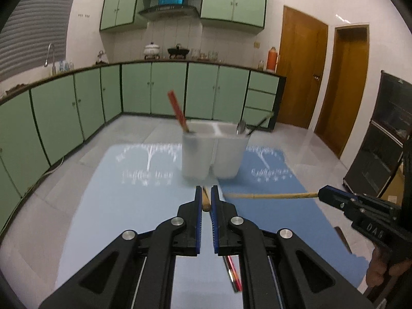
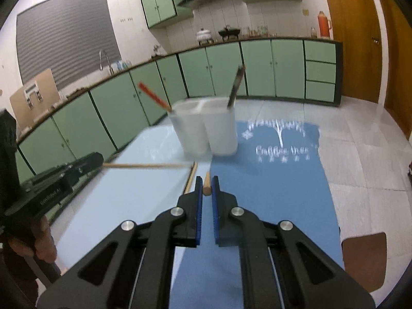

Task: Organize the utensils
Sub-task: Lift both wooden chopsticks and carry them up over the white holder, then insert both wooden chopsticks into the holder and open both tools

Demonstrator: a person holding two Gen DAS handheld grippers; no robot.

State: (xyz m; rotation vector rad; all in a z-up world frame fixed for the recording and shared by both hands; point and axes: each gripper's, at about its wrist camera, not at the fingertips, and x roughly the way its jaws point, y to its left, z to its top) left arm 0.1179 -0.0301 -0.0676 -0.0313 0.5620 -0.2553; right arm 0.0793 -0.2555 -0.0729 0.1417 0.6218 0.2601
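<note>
A white divided utensil holder stands where the two placemats meet. A red chopstick leans out of its left compartment. A spoon and a black utensil stick out of its right one. My left gripper is shut on a wooden chopstick, above the mats in front of the holder. My right gripper is shut on another wooden chopstick. The two sticks point toward each other.
A light blue mat and a darker blue mat cover the glass table. Red chopsticks lie under my left gripper. A brown chair seat shows below the table's right edge. Green cabinets line the far walls.
</note>
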